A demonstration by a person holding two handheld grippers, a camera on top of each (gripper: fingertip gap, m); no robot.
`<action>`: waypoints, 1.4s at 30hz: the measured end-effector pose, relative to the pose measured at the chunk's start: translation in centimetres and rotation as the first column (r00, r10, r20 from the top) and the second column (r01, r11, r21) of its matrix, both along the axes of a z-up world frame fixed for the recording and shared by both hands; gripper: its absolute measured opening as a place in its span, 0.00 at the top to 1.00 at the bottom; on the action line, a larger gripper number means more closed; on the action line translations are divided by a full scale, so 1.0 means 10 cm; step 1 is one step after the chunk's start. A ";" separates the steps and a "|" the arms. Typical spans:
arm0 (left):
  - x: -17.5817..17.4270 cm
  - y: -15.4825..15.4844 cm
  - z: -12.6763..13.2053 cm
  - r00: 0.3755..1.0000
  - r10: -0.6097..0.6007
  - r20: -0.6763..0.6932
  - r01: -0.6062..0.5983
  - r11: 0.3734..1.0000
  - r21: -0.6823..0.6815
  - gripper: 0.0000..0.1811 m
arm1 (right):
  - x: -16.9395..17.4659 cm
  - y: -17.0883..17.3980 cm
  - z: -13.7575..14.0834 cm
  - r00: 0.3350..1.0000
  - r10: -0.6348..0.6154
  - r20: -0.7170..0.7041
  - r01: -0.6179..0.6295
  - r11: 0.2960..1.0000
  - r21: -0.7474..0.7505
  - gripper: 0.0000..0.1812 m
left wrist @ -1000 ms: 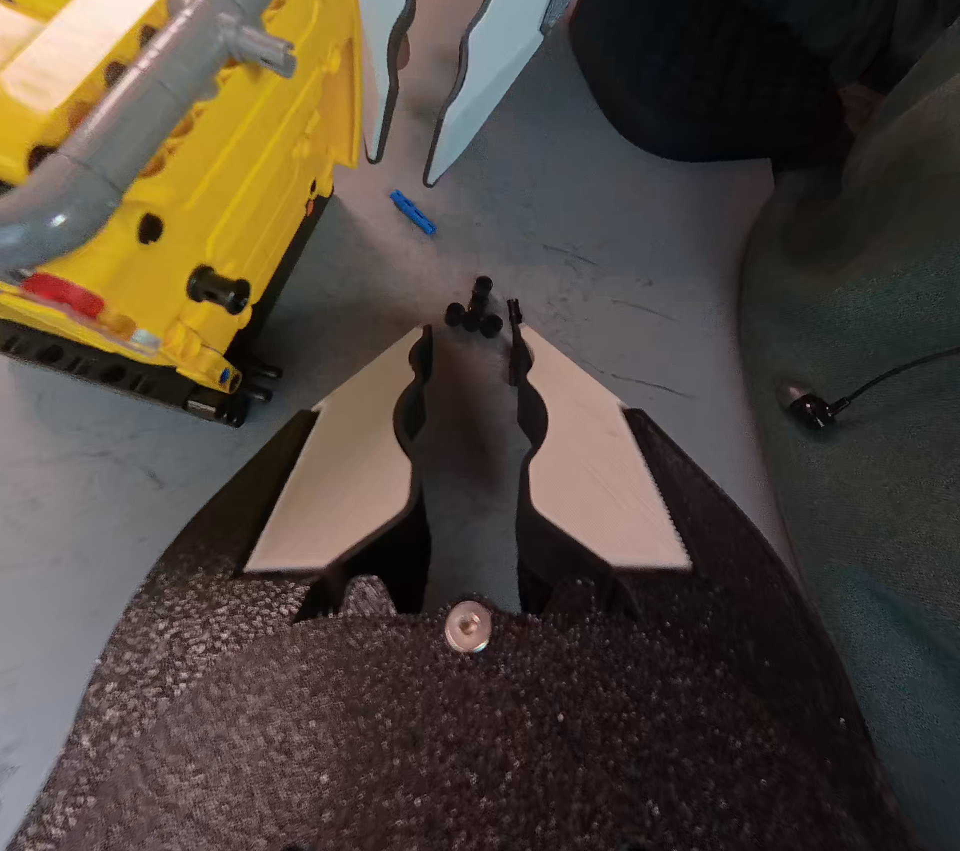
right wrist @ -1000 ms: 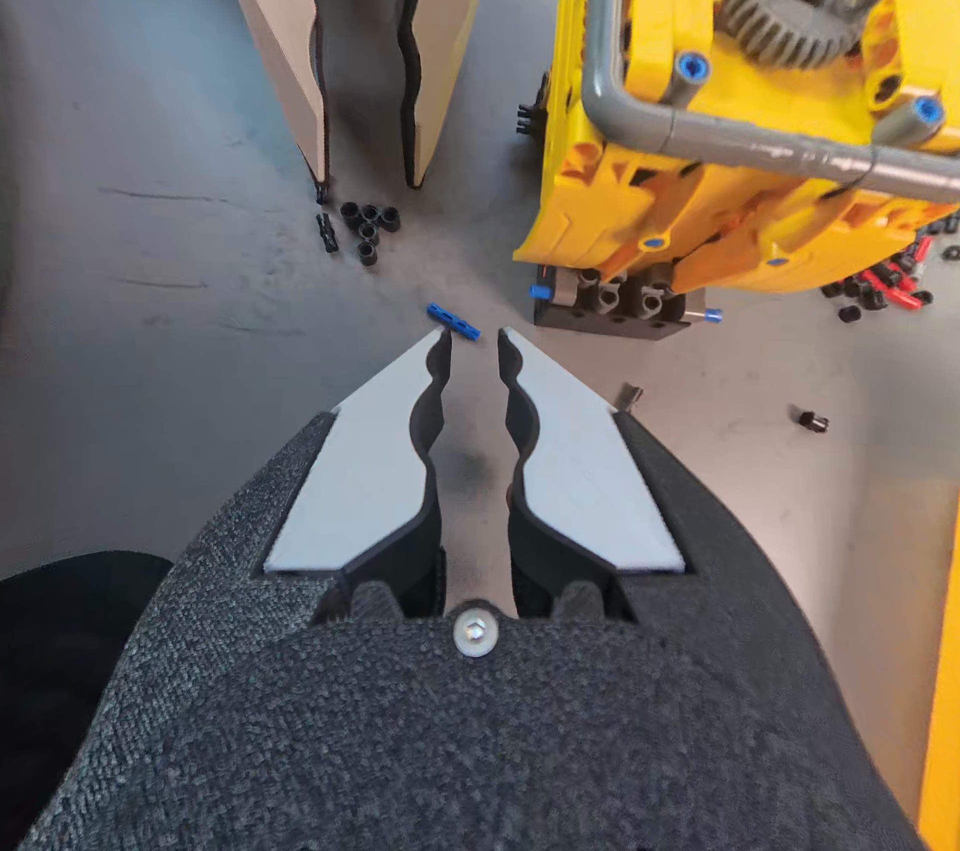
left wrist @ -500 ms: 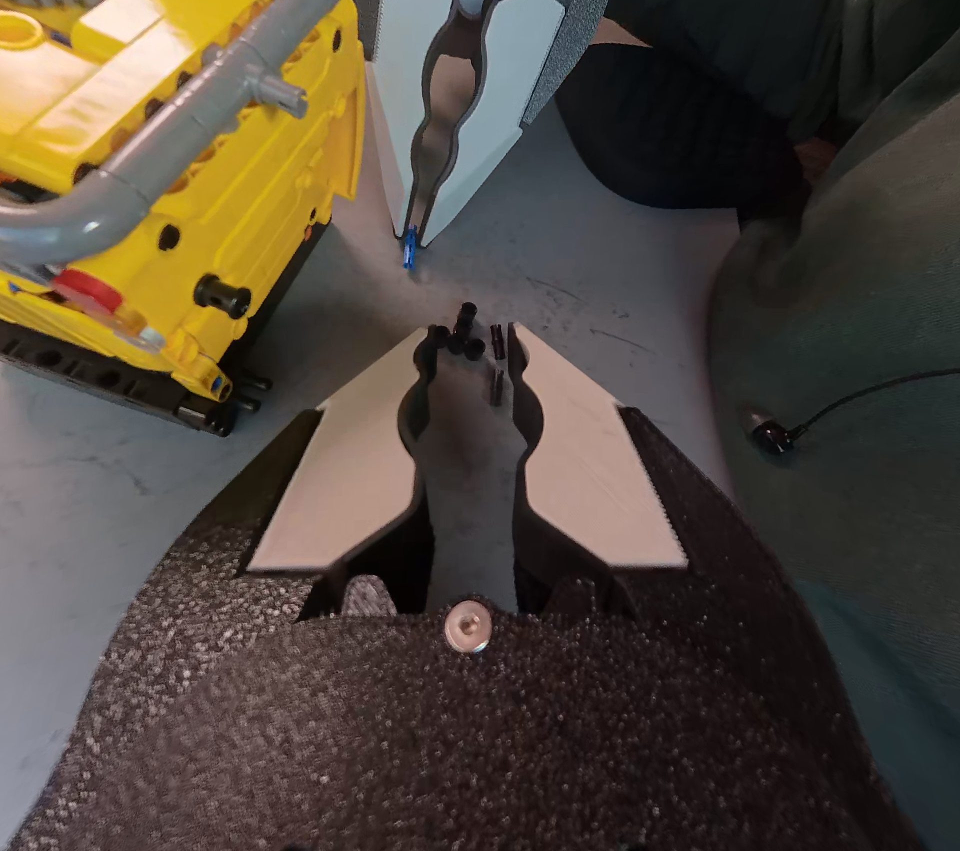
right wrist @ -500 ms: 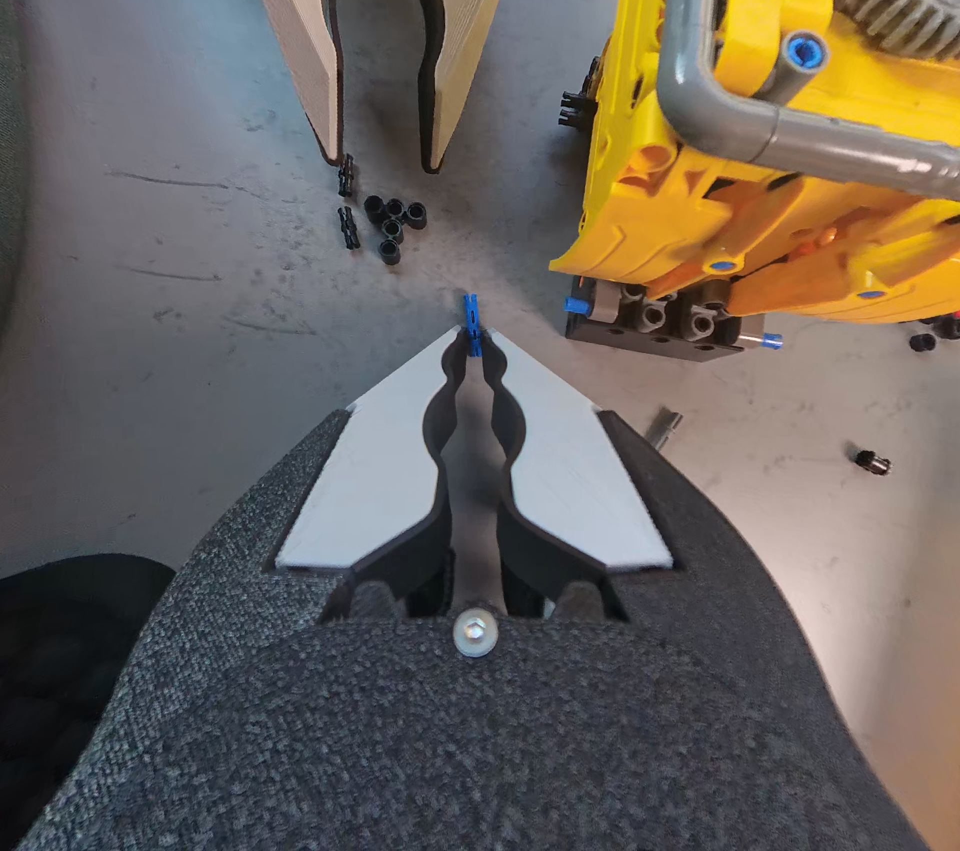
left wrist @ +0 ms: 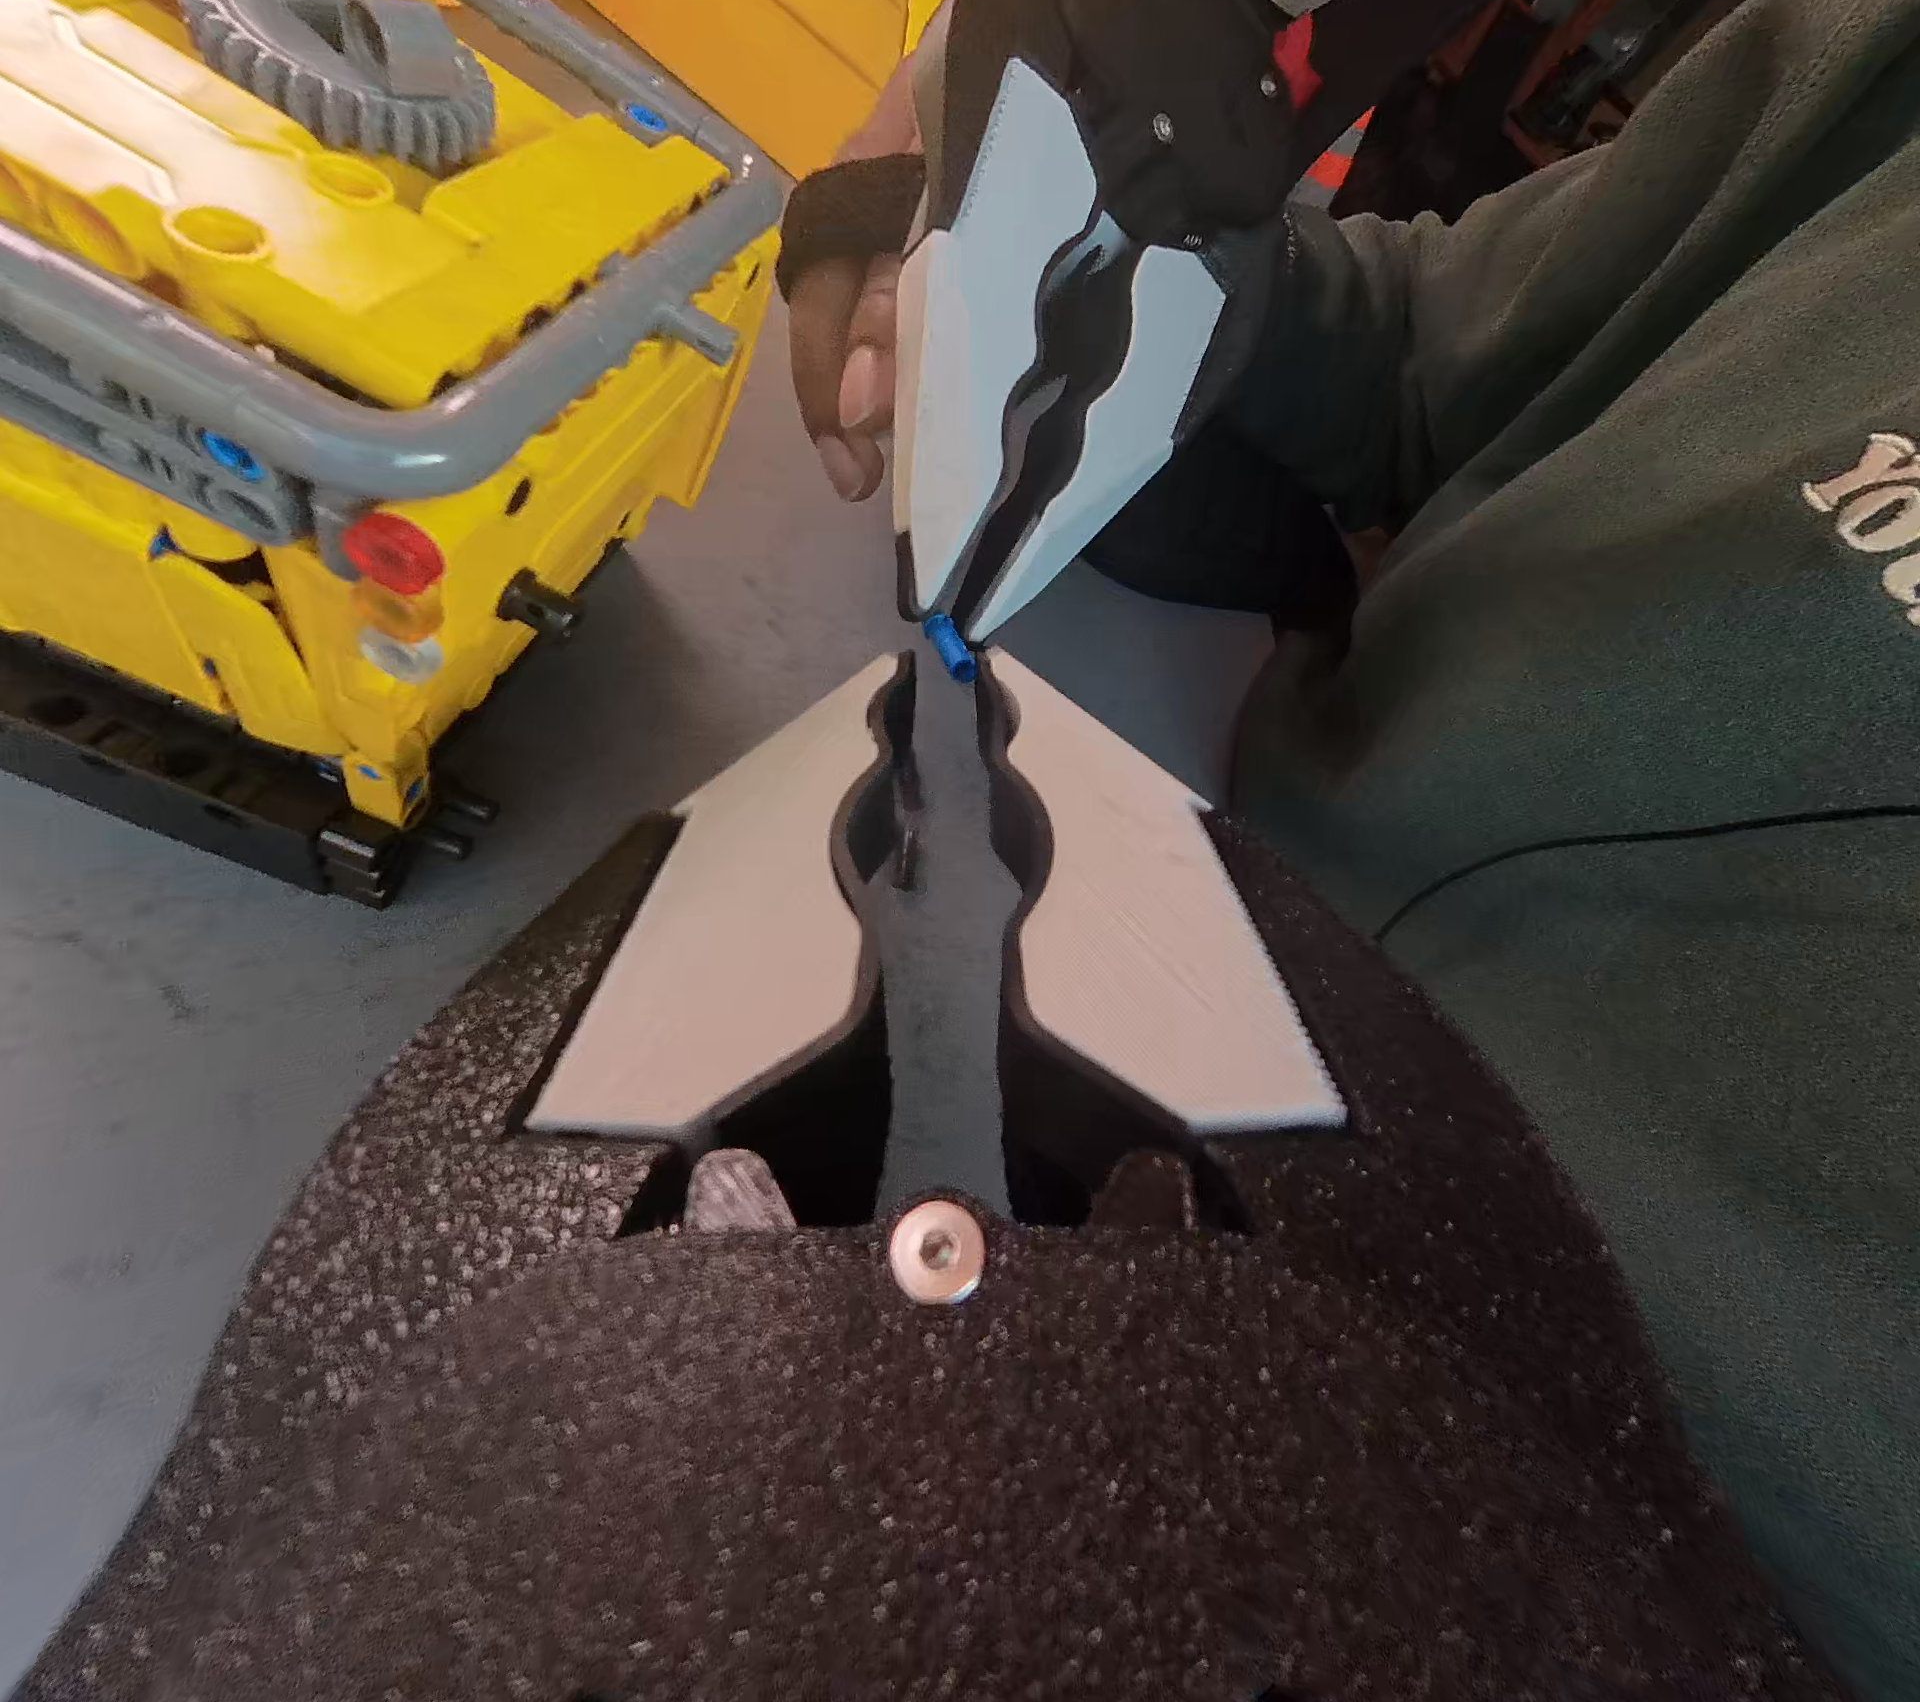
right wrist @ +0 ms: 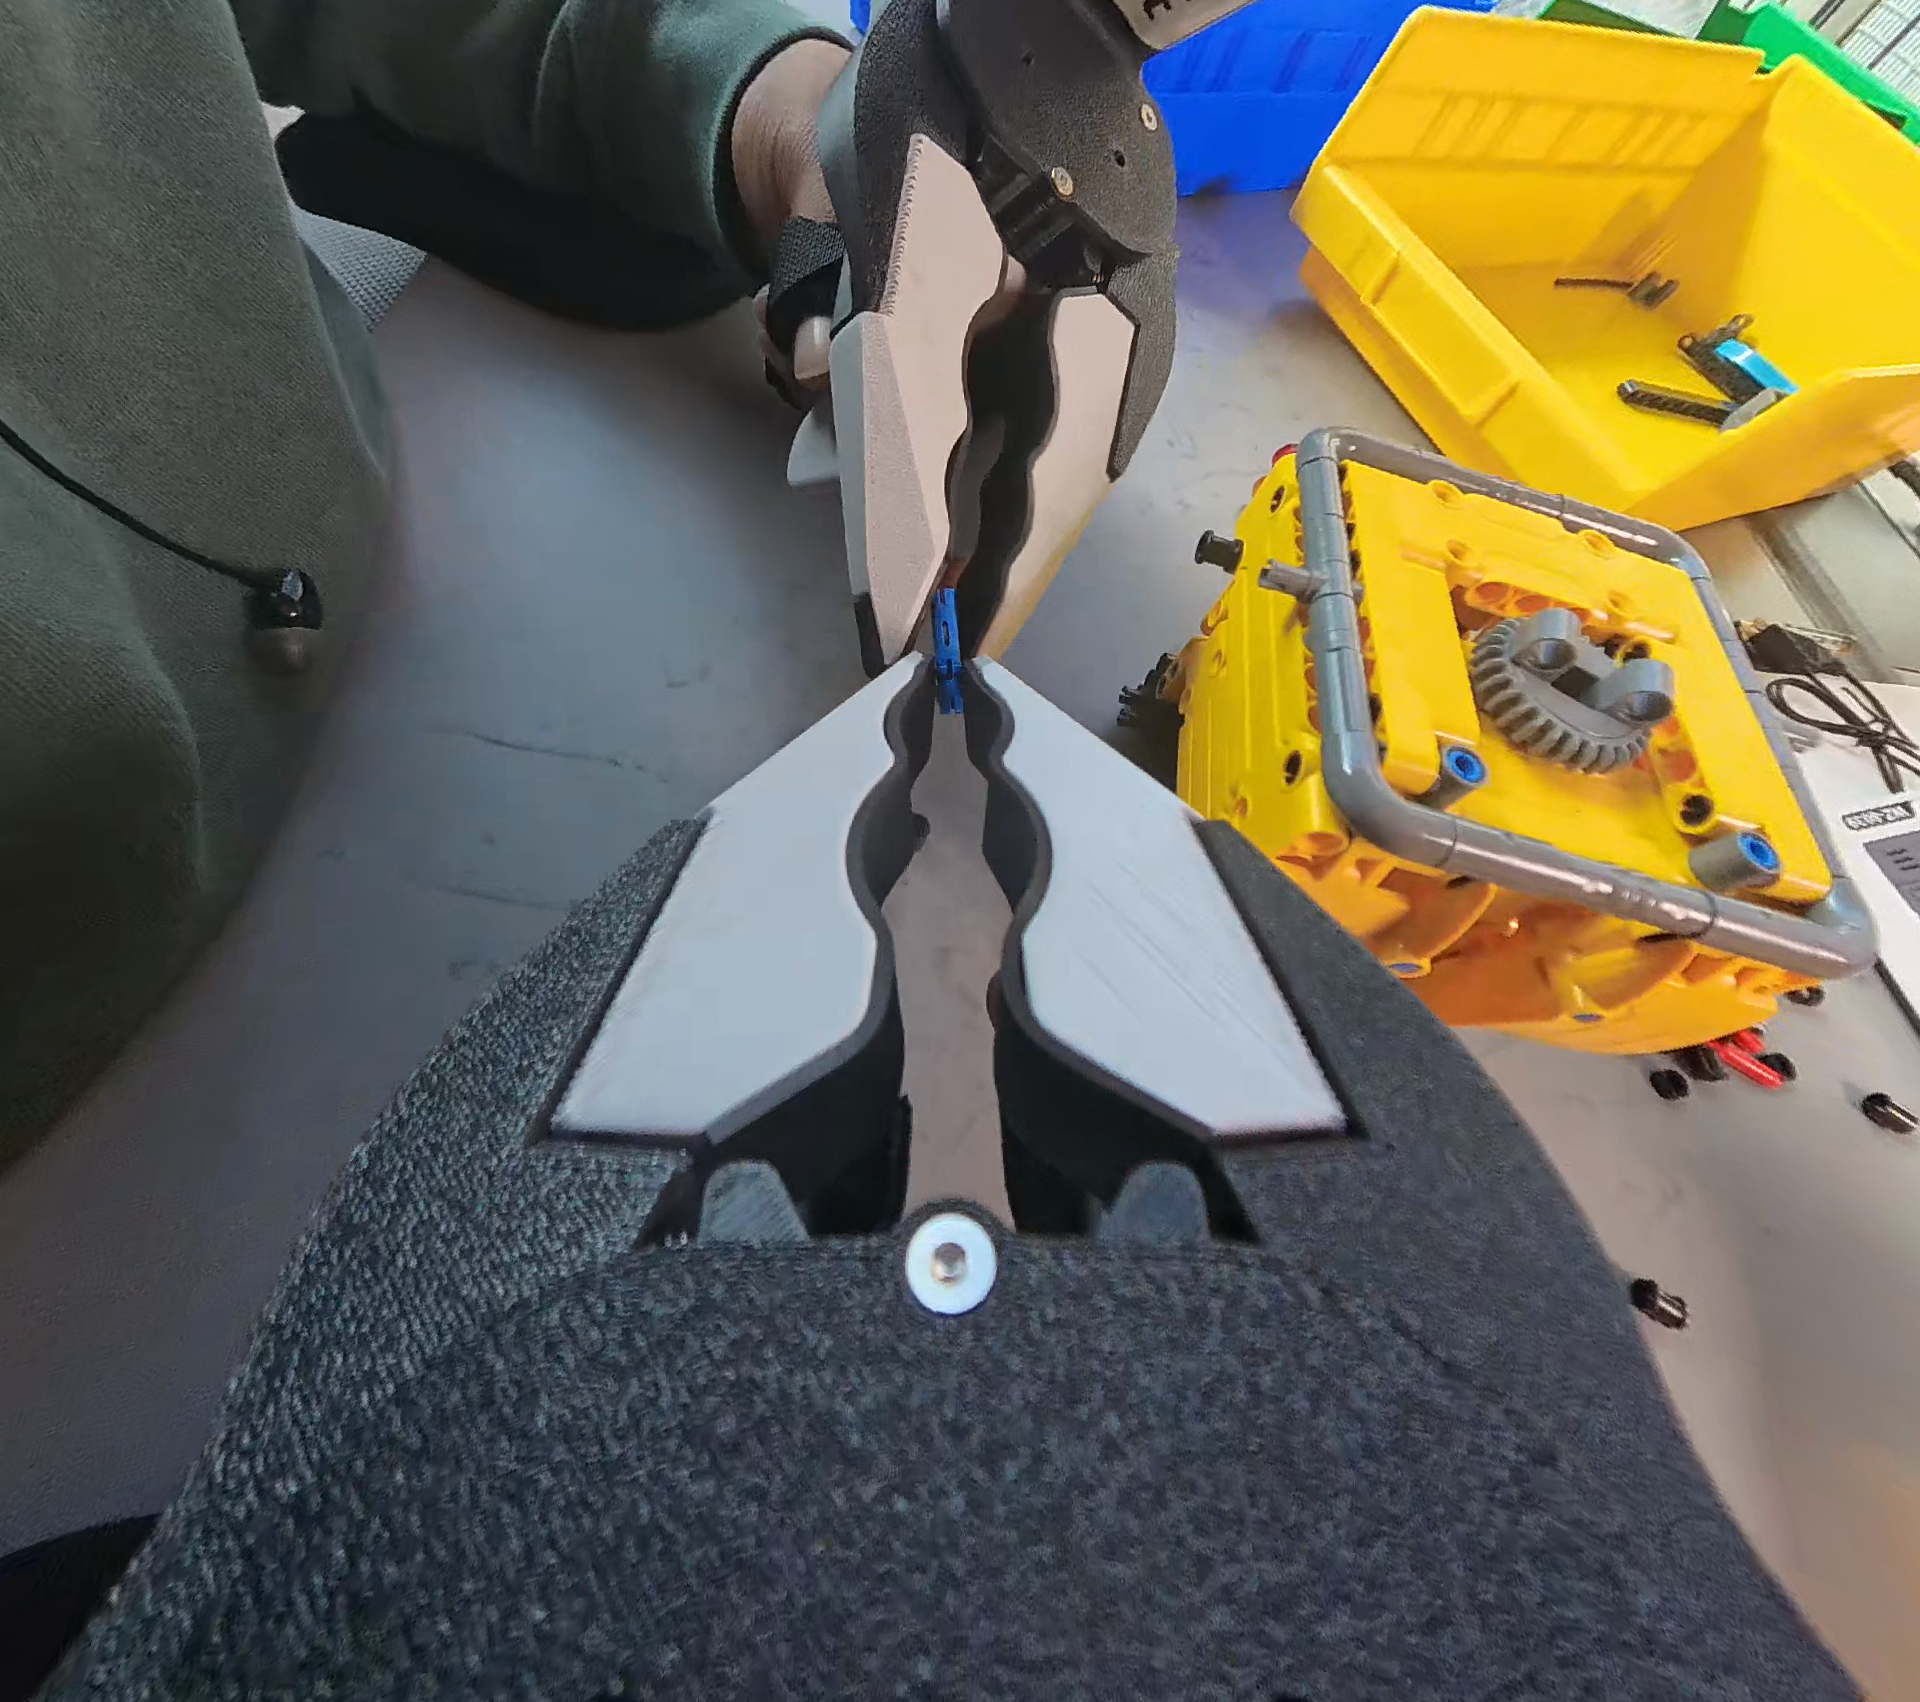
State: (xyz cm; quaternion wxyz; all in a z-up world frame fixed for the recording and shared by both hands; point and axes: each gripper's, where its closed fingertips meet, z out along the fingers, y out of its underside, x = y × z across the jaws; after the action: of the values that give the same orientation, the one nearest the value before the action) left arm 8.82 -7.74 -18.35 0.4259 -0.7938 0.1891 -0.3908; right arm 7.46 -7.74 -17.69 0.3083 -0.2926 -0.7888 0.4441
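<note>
Bin (right wrist: 1392,229) yellow w/ black parts (right wrist: 1683,395), blue bin (right wrist: 1288,63) behind

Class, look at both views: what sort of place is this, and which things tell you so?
Probably a workshop or lab bench for building-brick assembly: a yellow brick model, a yellow parts bin and loose black pins on a grey tabletop.
</note>
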 end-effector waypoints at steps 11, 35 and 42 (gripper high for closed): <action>0.05 -0.04 0.04 0.996 -0.044 0.073 0.045 0.999 -0.012 0.99 | 0.06 -0.02 0.06 0.999 0.038 -0.036 -0.040 0.997 -0.065 0.98; 0.07 -0.05 0.28 0.998 -0.051 0.043 0.040 0.973 0.227 0.99 | 0.08 -0.05 0.36 0.995 0.062 -0.083 -0.086 0.940 -0.330 0.98; 0.07 -0.05 0.22 0.999 -0.038 -0.036 0.046 0.969 0.245 0.99 | 0.08 -0.07 0.36 0.995 0.068 -0.079 -0.091 0.935 -0.342 0.98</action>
State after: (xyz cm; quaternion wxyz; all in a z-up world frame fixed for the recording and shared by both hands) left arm 9.56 -8.26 -16.13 0.5093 -0.7369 0.2594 -0.3608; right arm 8.27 -8.40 -14.12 0.2598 -0.2951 -0.6995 0.5968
